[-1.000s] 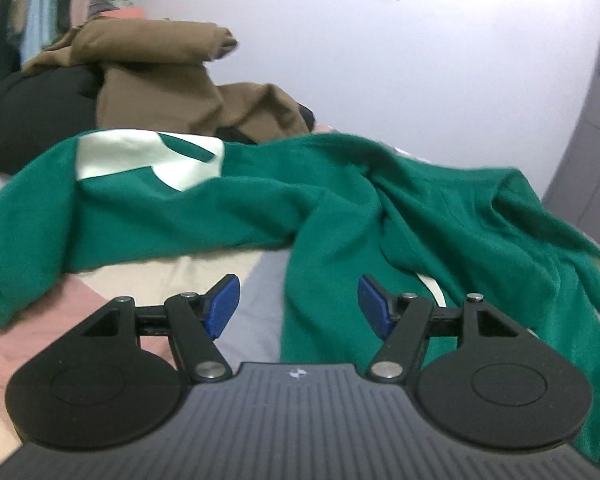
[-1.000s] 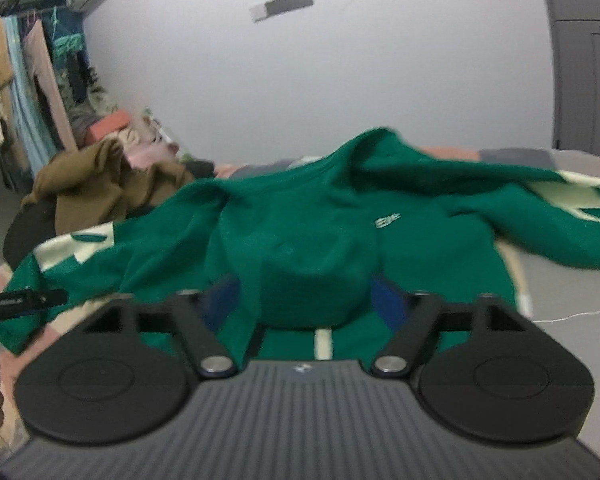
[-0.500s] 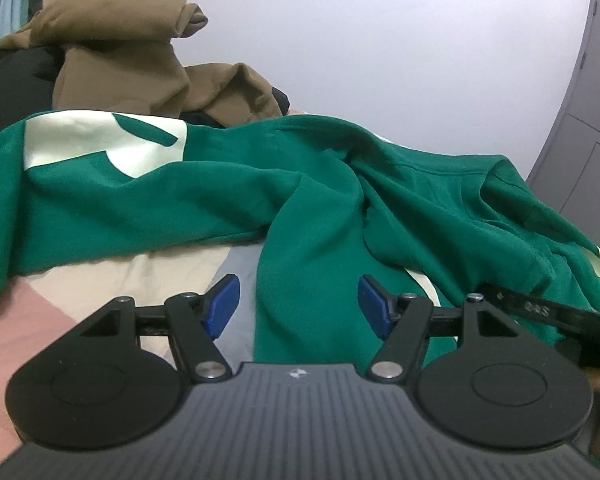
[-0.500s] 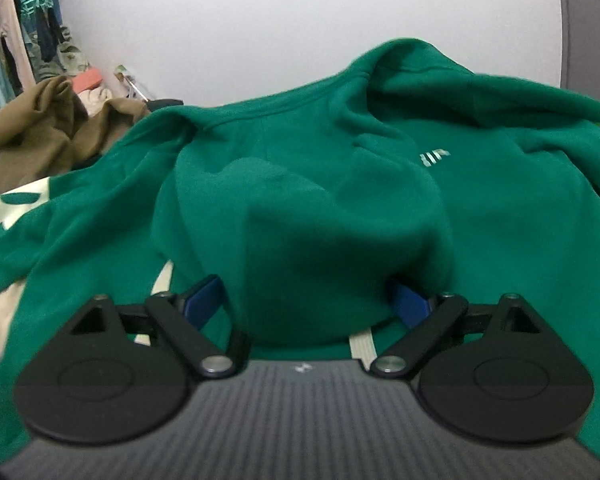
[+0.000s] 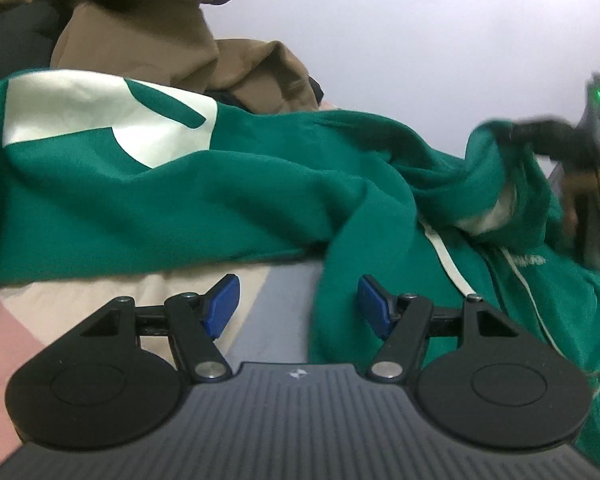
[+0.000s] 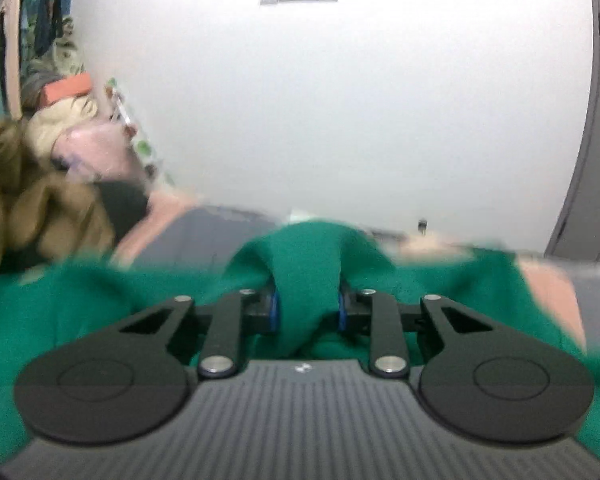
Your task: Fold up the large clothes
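1. Bed [image 5: 236, 296]: patchwork cover in pink, beige & grey panels, carries everything; bare patch shows just ahead of the left tool.
2. Green sweatshirt [image 5: 228, 200]: task item, spread rumpled across the bed w/ a cream print on the sleeve at upper left and a cream drawstring at centre-right. One fold is lifted at far right.
3. Brown garment [image 5: 148, 28]: heaped behind the sweatshirt, against the white wall, beside a dark item.
4. Right tool [image 6: 307, 312]: jaws have just been closing; blue pads now pinch a bunched ridge of the green fabric, which stands up between them. Seen from the left wrist view, it's at far right w/ a hand [image 5: 584, 200] behind it, blurred.
5. Left tool [image 5: 298, 306]: jaws apart, approx. mid-width, nothing gripped; right pad is close to the sweatshirt's edge, left pad over the bare cover.
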The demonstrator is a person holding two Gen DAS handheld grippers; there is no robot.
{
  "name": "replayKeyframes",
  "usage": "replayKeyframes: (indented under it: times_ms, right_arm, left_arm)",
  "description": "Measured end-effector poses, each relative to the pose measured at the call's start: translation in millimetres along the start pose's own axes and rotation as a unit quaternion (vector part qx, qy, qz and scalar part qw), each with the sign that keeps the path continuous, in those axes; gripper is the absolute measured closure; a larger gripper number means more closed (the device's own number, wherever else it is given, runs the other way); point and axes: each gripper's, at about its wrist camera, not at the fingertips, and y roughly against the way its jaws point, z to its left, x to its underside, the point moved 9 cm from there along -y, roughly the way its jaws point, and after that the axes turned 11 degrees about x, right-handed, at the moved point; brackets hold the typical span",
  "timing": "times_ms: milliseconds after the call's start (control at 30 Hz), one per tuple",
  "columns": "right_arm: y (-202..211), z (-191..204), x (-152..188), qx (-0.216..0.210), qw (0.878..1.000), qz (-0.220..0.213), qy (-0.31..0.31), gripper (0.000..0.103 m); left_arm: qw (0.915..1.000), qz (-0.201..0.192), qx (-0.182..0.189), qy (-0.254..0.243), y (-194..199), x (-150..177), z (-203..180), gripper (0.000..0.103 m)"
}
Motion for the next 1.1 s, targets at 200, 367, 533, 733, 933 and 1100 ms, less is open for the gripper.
replayKeyframes:
  times_ms: [200,367,533,733,933,1100]
  right_arm:
    - [-66,4,-102,0.053,0.996,-0.065,0.007,0.077]
    - [-118,33,-155,0.073,0.991,-0.110,0.033,0.077]
    - [-178,48,-141,0.078,0.992,-0.094,0.010,0.076]
    - [-234,59,-89,0.066,0.996,-0.050,0.013,0.073]
    - [-235,50,-65,0.049,0.998,-0.029,-0.024,0.039]
    - [-202,35,-67,0.032,0.997,-0.027,-0.070,0.030]
  left_arm:
    - [0.9998,-0.005,-0.004,-0.018,-25,-11,10,0.033]
    - [0.9999,-0.015,0.001,-0.003,-39,-20,21,0.033]
    - [0.9988,-0.040,-0.017,-0.024,-48,-20,16,0.033]
    - [0.9982,-0.053,-0.016,-0.023,-56,-17,14,0.032]
    - [0.9982,-0.058,-0.004,-0.014,-54,-16,17,0.032]
    - [0.9983,-0.057,0.001,-0.014,-51,-16,16,0.032]
